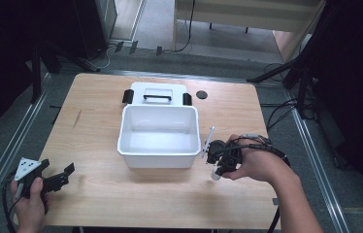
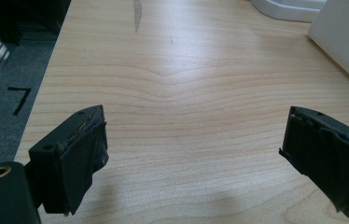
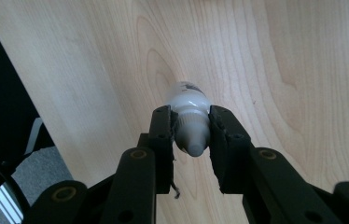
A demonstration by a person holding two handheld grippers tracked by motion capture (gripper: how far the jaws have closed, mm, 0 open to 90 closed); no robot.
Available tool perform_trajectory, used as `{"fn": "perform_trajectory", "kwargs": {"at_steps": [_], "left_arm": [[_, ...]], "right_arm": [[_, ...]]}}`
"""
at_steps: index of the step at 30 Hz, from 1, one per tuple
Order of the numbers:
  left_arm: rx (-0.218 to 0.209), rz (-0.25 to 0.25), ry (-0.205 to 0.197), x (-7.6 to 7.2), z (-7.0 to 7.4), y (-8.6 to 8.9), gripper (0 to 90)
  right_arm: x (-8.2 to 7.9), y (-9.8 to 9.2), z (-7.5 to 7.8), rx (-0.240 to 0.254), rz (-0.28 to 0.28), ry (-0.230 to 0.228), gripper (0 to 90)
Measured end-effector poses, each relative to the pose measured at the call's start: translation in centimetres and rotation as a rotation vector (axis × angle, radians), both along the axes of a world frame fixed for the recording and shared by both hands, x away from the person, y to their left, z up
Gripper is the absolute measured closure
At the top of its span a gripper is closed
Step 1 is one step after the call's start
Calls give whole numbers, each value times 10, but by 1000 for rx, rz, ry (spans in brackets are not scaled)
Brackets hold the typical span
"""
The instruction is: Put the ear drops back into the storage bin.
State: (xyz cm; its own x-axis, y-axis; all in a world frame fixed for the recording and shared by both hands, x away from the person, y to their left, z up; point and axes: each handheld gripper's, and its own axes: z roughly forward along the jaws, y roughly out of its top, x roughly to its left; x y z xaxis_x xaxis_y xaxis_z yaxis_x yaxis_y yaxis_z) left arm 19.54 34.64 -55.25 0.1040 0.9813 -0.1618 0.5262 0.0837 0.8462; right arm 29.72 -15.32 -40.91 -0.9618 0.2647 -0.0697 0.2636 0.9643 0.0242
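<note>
Table: a light wooden table (image 1: pixel 97 194) carries a white plastic bin (image 1: pixel 158 136) at its centre, open side up.
Lid: the bin's white lid (image 1: pixel 157 92), with a black handle and black side clips, lies flat just behind the bin.
Right gripper: the right gripper (image 3: pixel 191 133), held in the person's right hand (image 1: pixel 257 165), sits near the bin's right side; its jaws are closed on a small white bottle (image 3: pixel 190 119), cap end toward the camera.
Left gripper: the left gripper (image 2: pixel 193 154) rests at the table's near left corner, jaws spread wide with nothing between them.
Far edge: a small dark disc (image 1: pixel 201 94) lies on the tabletop to the right of the lid.
</note>
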Motion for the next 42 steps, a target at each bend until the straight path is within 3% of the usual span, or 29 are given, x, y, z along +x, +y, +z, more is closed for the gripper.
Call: {"fn": "perform_trajectory", "kwargs": {"at_steps": [13,21,32,42], "left_arm": [[0,-1,-2,0,0,0,73],[3,-3,-4,0,0,-1,73],[6,-5,-3,0,0,-1,73],[6,-7,-5,0,0,-1,73]], "right_arm": [[9,22,57,32,-13,-6,721],[16,33,82,37,-15,-17,721],[23,52,104,60,-3,-35,721],[29,68,104,50,15,-35,721]]}}
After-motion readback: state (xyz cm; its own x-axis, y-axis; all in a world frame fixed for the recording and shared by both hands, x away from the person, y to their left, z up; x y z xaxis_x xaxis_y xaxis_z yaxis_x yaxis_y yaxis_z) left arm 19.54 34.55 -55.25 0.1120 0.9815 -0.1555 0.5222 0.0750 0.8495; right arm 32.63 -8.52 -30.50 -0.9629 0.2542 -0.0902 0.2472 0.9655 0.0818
